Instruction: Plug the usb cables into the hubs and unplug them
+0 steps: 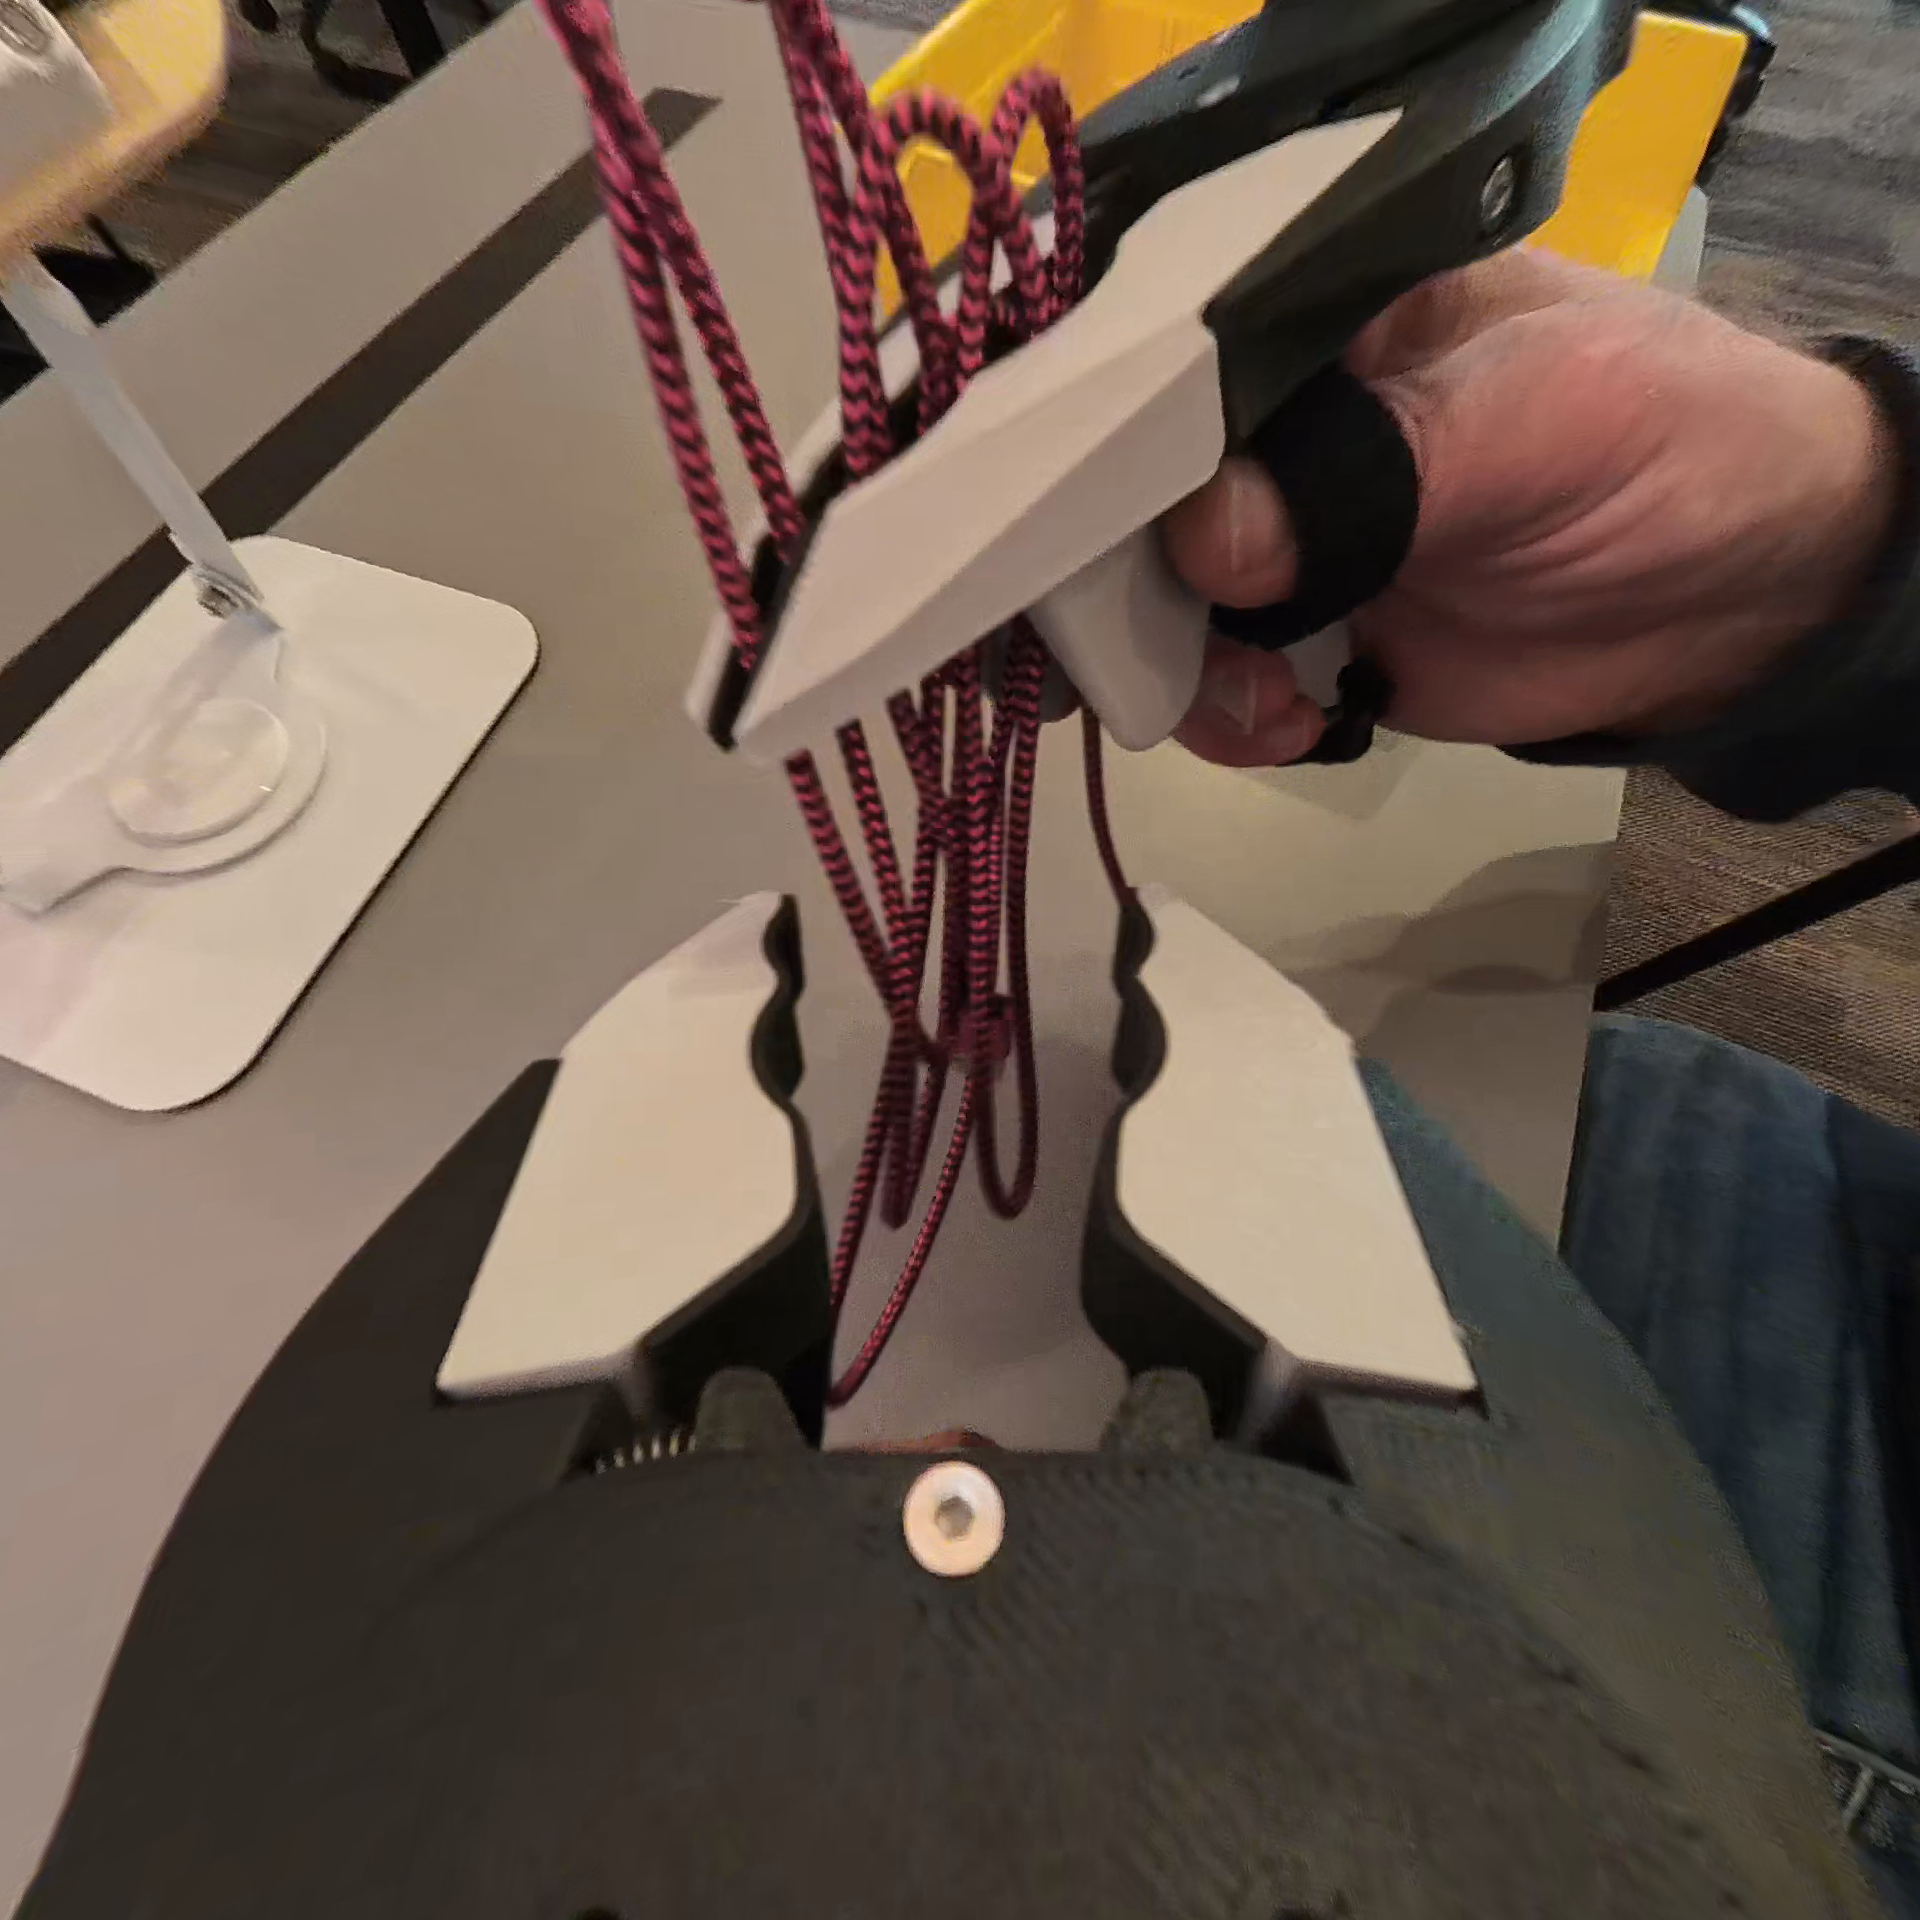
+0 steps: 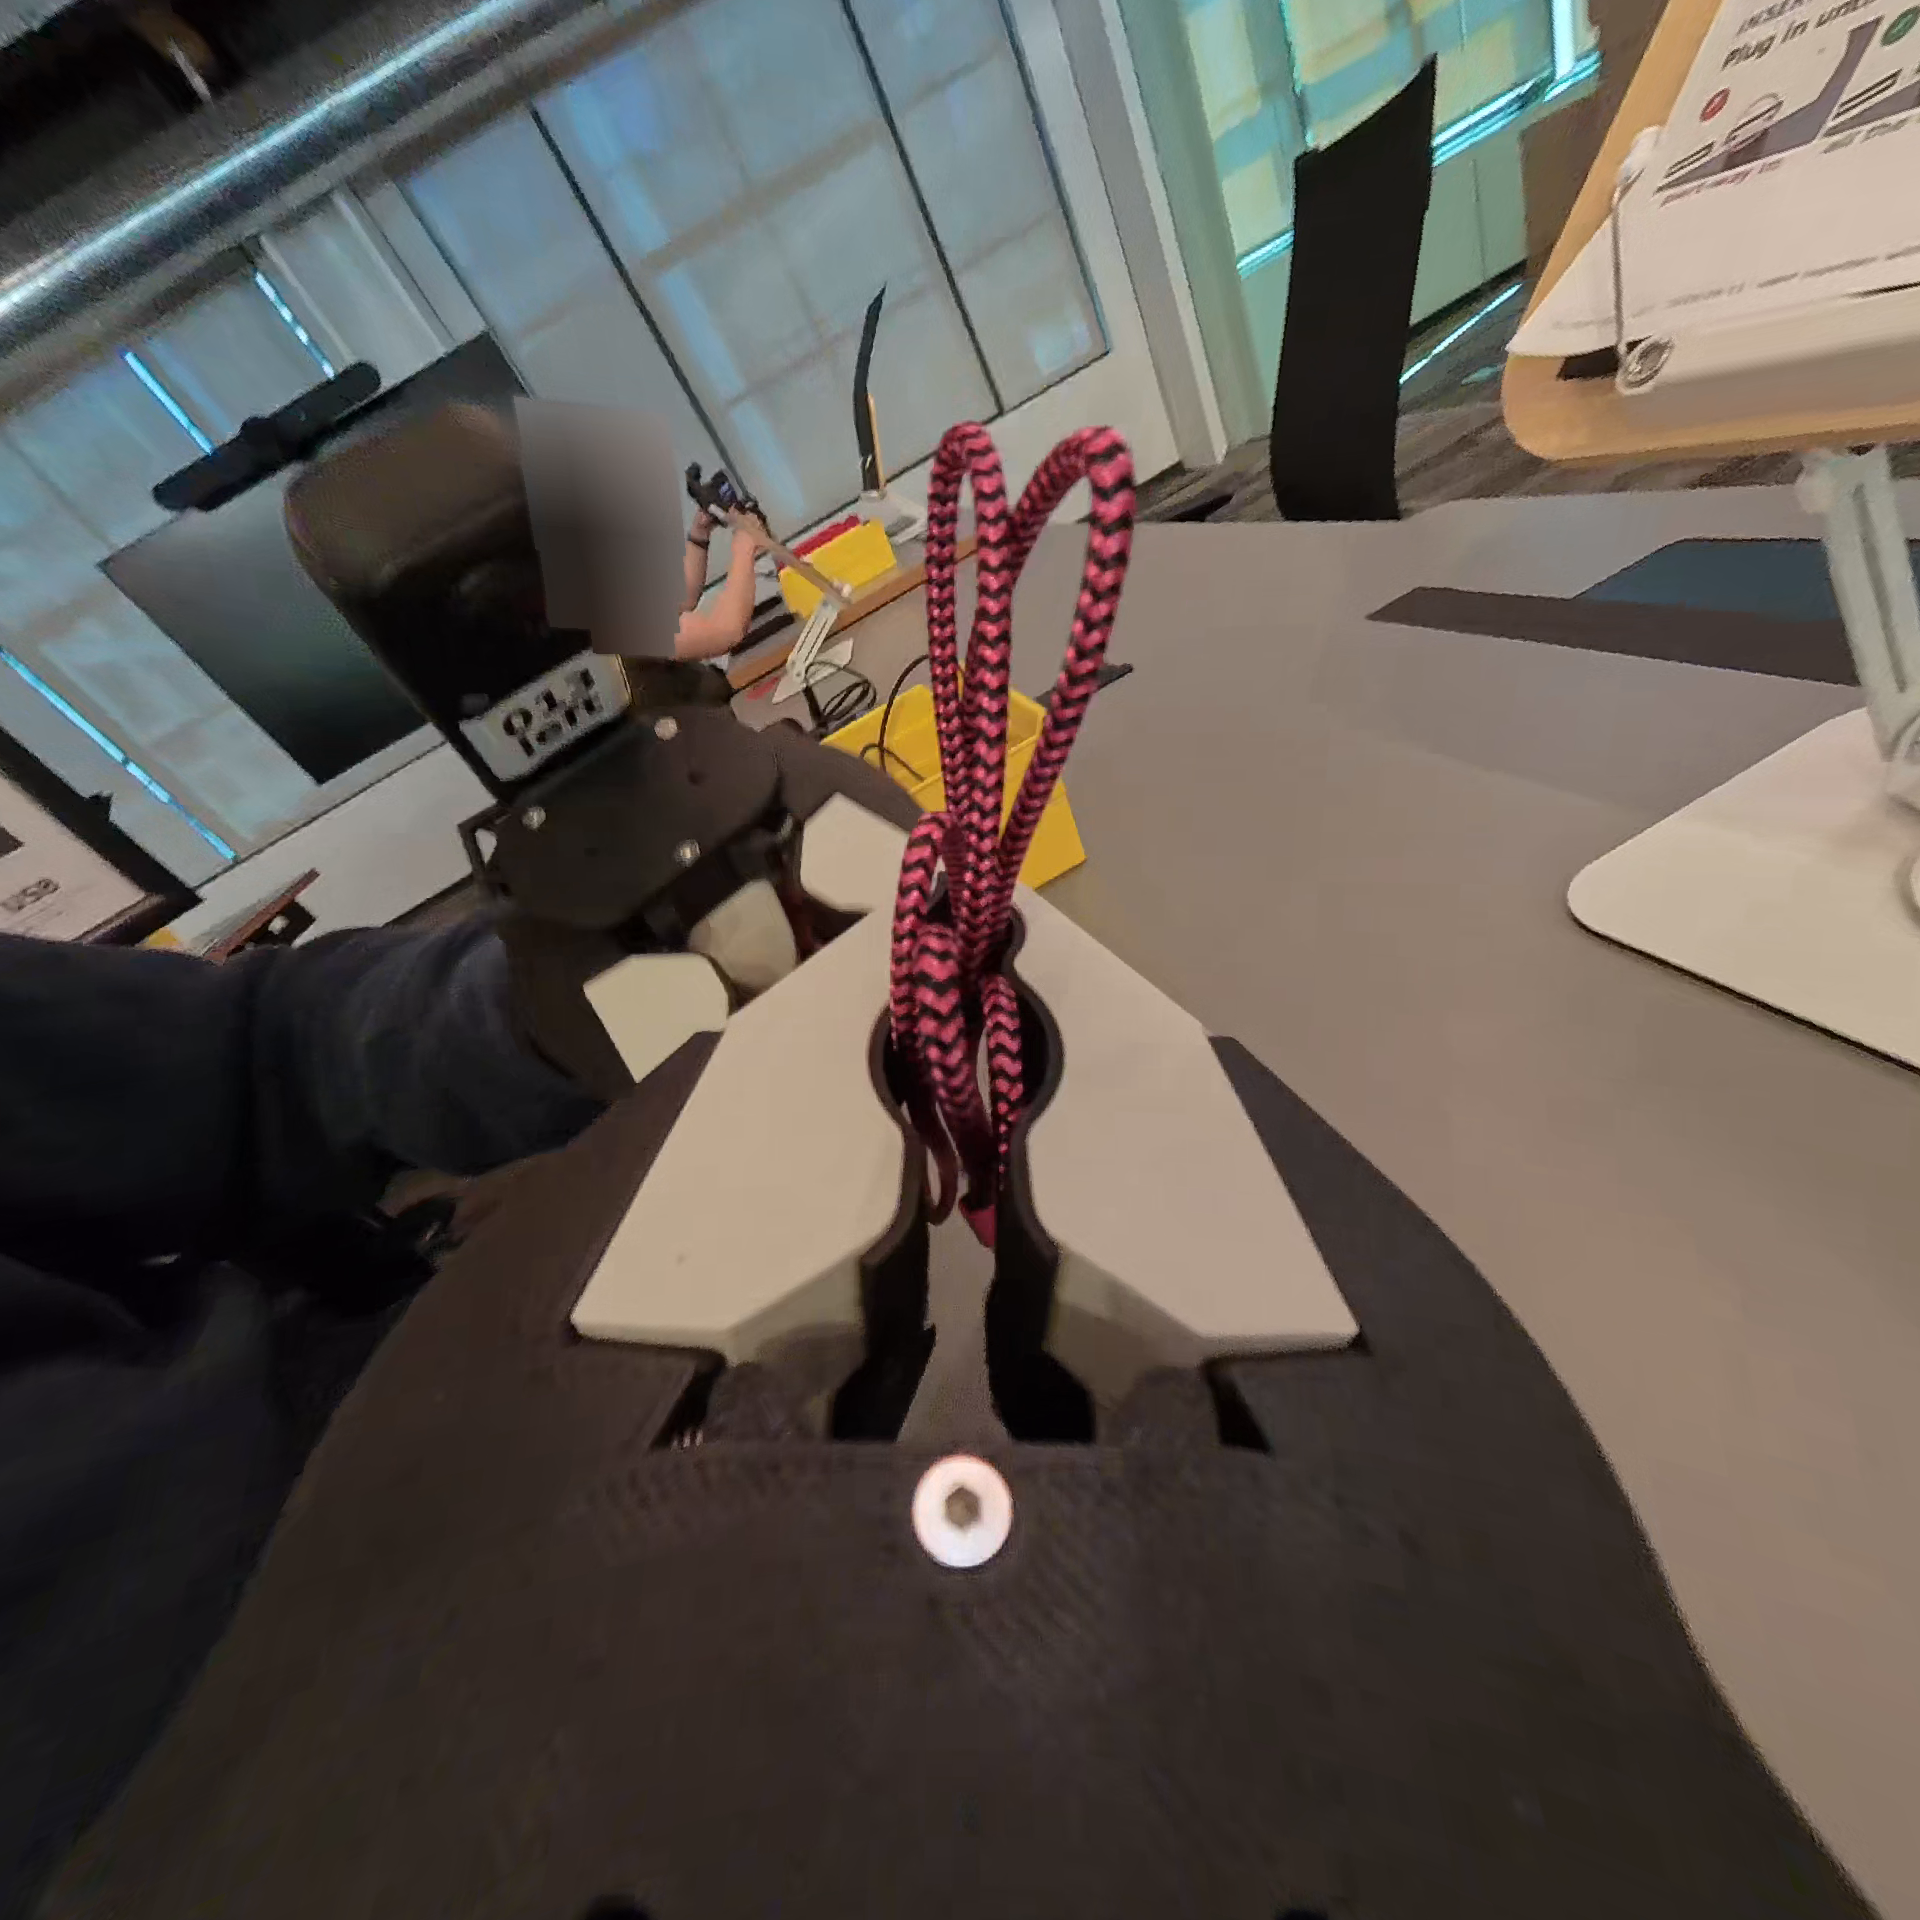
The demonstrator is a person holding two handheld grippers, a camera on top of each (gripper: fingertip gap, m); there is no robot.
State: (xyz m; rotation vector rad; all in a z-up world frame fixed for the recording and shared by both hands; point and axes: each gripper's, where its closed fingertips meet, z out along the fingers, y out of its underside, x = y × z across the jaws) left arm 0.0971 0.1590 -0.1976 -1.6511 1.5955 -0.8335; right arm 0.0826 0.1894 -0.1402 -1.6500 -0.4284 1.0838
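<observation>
A bundle of pink-and-black braided USB cable [image 1: 961, 894] hangs in loose loops above the grey table [image 1: 436, 416]. My right gripper [image 1: 727, 717], held by a hand, is shut on the bundle's middle. In the right wrist view the right gripper [image 2: 961, 899] clamps the cable [image 2: 997, 644], with loops rising above its tips. My left gripper [image 1: 956, 914] is open, its fingers on either side of the hanging loops without gripping them. It also shows in the right wrist view [image 2: 753, 920], to the left. No hub is in view.
A white stand base [image 1: 260, 810] sits on the table at left and shows at right in the right wrist view [image 2: 1766, 883], carrying a clipboard [image 2: 1714, 312]. A yellow bin [image 2: 935, 748] stands behind the grippers. A person's jeans-clad leg [image 1: 1714, 1299] is beside the table edge. Another person works far behind. The gap from one gripper's tips to the other's is roughly 6 centimeters.
</observation>
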